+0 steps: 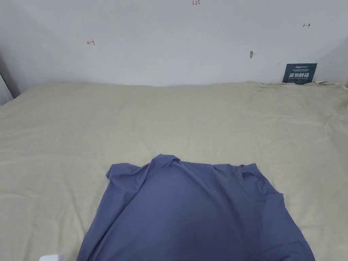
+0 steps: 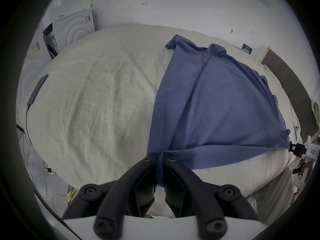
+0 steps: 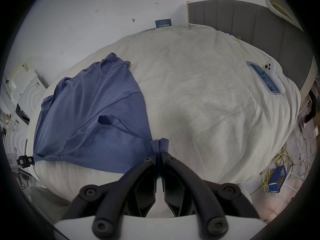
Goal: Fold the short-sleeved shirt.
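The blue shirt (image 1: 190, 210) is spread on the bed (image 1: 170, 115), its near hem corners clamped by the left tool (image 2: 159, 159) and right tool (image 3: 159, 154), while a phone (image 3: 263, 77) lies well apart.

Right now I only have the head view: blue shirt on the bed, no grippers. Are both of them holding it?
Observer: Yes. The left gripper is shut on the near hem of the shirt, with cloth pinched between its jaws.
Operator: And the right one?
Observer: The right gripper is shut on the opposite hem corner, which bunches up just above its jaws.
Operator: Is the hem taut between them?
Observer: Fairly: it runs as a stretched edge from one gripper to the other, at the near side of the bed.
Operator: Anything else on the bed?
Observer: A phone and a white handheld device lie far from the shirt, near the grey headboard.
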The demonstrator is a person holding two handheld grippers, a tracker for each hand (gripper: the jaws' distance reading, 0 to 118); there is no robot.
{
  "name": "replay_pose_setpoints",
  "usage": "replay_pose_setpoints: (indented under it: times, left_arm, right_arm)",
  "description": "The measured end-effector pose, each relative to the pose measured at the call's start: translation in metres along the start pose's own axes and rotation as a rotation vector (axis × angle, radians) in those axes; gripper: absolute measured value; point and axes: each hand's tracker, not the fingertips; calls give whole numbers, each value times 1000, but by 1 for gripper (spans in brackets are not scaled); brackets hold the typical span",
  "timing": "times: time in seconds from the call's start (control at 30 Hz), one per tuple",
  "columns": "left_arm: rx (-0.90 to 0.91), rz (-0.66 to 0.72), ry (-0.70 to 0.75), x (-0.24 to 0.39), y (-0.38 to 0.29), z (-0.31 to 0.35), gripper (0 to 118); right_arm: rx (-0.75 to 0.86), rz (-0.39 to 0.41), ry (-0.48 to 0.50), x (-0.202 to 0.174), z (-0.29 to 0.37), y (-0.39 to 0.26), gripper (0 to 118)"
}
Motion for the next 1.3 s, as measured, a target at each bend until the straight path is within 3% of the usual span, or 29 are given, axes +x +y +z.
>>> replay_pose_setpoints:
  times: [0.1, 0.13, 0.23, 0.27, 0.33, 0.67, 0.83, 1.0, 1.1, 1.13, 1.2, 1.23, 1.27, 1.3]
  left_arm:
    - [8, -5, 1, 5, 1, 7, 18]
    - [13, -5, 4, 7, 3, 9, 25]
    - [35, 6, 12, 12, 11, 19, 87]
    - [47, 9, 9, 13, 14, 22, 110]
    - [119, 16, 1, 18, 23, 35, 117]
    - [422, -77, 8, 53, 92, 96, 117]
    - [574, -88, 8, 72, 117, 119, 116]
    - [693, -156, 10, 93, 122, 127, 98]
    - [738, -187, 22, 107, 120, 126, 93]
    - [753, -199, 23, 110, 119, 124, 89]
    - [771, -216, 24, 117, 115, 122, 73]
    - [778, -220, 23, 120, 113, 121, 58]
    - [785, -223, 23, 120, 112, 118, 36]
    - [791, -226, 19, 122, 111, 117, 25]
  right_arm:
    - [5, -8, 9, -1, 6, 2, 7]
    - [12, -8, 11, -2, 10, 4, 13]
    - [44, 15, -1, -7, 22, 15, 49]
    - [60, 23, -8, -8, 26, 19, 67]
    - [114, 37, -4, -11, 38, 32, 83]
    - [437, 95, 63, -46, 111, 99, 85]
    - [581, 142, 32, -66, 136, 119, 85]
    - [676, 165, 1, -80, 145, 124, 84]
    - [716, 179, -17, -87, 145, 123, 82]
    - [731, 186, -17, -89, 145, 122, 77]
    - [750, 192, -10, -93, 145, 119, 51]
    - [759, 196, -14, -95, 145, 118, 37]
    - [768, 199, -16, -97, 144, 117, 16]
    - [778, 212, -20, -99, 144, 116, 4]
